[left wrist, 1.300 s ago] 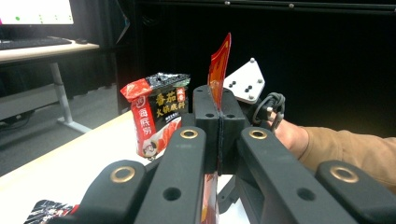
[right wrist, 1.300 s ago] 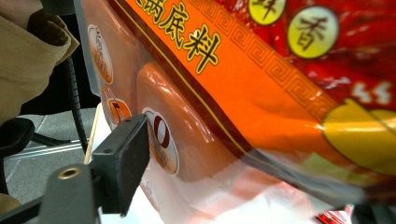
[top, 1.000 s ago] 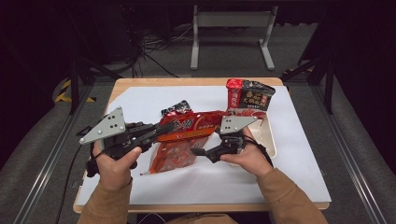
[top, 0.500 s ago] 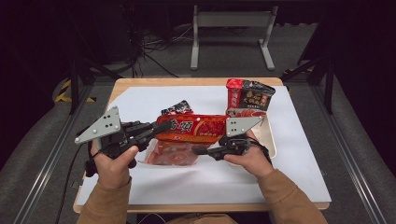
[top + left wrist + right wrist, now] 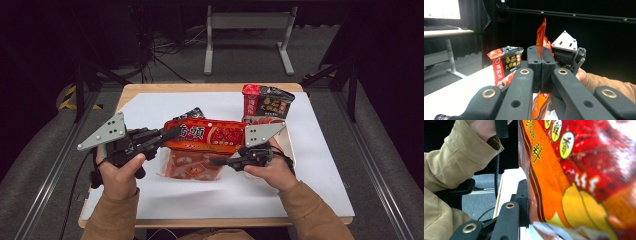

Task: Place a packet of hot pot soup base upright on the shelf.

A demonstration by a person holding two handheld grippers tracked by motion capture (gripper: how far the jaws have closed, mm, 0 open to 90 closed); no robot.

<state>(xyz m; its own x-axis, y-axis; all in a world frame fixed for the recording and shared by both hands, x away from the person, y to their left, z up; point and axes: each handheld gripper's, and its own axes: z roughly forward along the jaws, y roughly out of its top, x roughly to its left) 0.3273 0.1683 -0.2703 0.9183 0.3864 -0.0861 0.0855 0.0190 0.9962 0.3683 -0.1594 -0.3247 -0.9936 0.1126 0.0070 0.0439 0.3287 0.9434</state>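
A long red-and-orange food packet (image 5: pixel 212 135) hangs level above the white sheet, with its lower part (image 5: pixel 192 166) sagging under it. My left gripper (image 5: pixel 175 134) is shut on the packet's left end; in the left gripper view the pads (image 5: pixel 535 62) pinch its thin edge (image 5: pixel 541 32). My right gripper (image 5: pixel 216 161) reaches in from the right at the packet's lower edge, and its jaws have just been closing with the packet between them. In the right gripper view one pad (image 5: pixel 524 202) presses on the packet (image 5: pixel 564 195); the other jaw is hidden behind it.
A red-and-black pouch (image 5: pixel 265 102) stands upright at the back right, also seen in the left gripper view (image 5: pixel 506 62). A beige tray (image 5: pixel 291 155) lies under my right hand. A small dark packet (image 5: pixel 192 114) lies behind the held one. White sheet (image 5: pixel 150 107) covers the wooden table.
The packet hung tilted down from the left gripper; now it is raised and level. The right gripper has closed in on its lower edge and risen a little. The left hand stayed put.
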